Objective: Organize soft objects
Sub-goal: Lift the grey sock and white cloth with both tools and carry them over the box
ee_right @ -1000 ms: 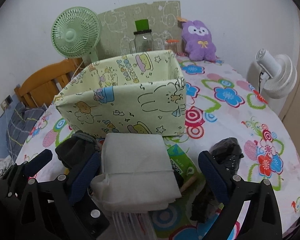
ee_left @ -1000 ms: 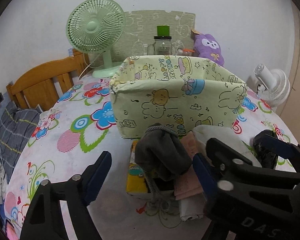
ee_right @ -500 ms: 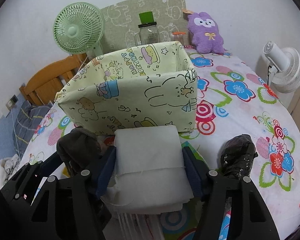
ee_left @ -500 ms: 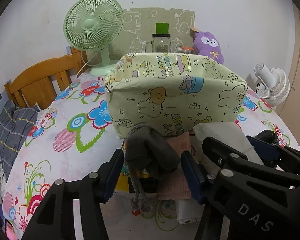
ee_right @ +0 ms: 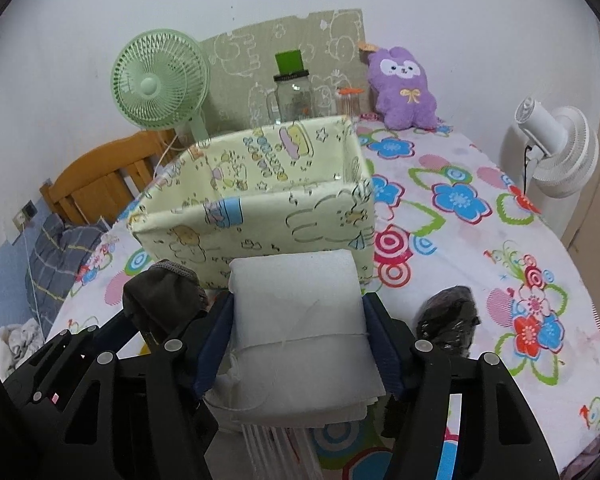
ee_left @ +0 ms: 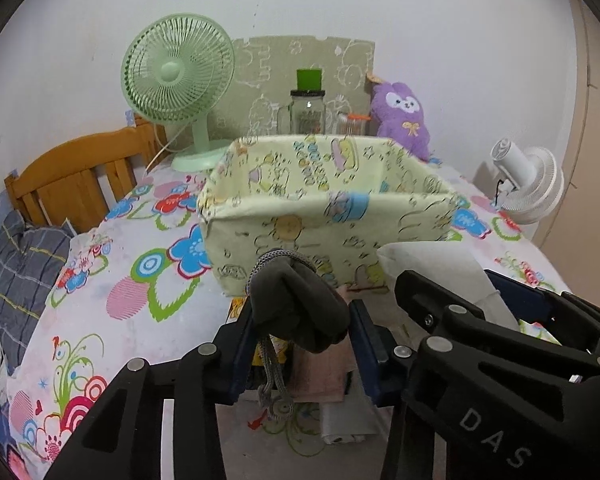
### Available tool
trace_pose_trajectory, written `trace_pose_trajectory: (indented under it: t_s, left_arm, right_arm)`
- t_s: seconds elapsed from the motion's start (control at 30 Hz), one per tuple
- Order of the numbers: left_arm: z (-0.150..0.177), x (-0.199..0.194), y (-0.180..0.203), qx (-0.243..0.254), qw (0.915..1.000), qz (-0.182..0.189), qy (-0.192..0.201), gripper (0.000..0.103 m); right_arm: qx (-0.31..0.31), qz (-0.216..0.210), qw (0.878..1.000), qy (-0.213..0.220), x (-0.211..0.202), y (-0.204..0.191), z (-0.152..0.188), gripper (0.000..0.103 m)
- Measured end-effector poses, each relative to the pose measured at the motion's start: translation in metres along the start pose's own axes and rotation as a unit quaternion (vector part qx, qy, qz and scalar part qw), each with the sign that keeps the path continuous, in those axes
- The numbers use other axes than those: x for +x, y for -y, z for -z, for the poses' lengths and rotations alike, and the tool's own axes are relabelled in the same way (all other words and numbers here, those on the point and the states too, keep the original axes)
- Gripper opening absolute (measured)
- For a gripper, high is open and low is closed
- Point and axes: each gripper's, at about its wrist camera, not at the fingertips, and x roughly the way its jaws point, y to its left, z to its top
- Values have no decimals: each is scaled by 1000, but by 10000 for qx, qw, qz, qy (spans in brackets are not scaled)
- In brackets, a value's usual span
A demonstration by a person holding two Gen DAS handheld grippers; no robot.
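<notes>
My left gripper (ee_left: 302,346) is shut on a dark grey drawstring pouch (ee_left: 300,306) and holds it raised in front of the yellow cartoon-print fabric box (ee_left: 324,216). My right gripper (ee_right: 298,340) is shut on a folded white cloth (ee_right: 300,320), also raised just in front of the box (ee_right: 256,204). The pouch shows at the left of the right wrist view (ee_right: 162,300). The white cloth shows at the right of the left wrist view (ee_left: 432,268). The box interior looks empty where I can see it.
A pinkish cloth (ee_left: 320,372) and a yellow packet (ee_left: 278,350) lie below the pouch. A black wrapped bundle (ee_right: 448,320) lies on the flowered tablecloth at right. A green fan (ee_left: 178,88), glass jar (ee_left: 308,110), purple plush (ee_right: 404,88) and white fan (ee_right: 556,152) stand behind.
Both grippers closed, the left on the grey pouch and the right on the white cloth, and both lifted their loads up toward the box.
</notes>
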Motion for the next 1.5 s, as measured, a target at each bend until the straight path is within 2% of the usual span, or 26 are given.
trace_pose_trajectory:
  t_s: [0.87,1.5]
  left_arm:
    - [-29,-68,17,39,9981,53,617,45]
    - [-58,-62,15,-1,9977,42,673,45]
  right_arm:
    - [-221,284,9965,751,-83,-10,-25,68]
    - [-306,259,9955,862,-81,-12,-52,68]
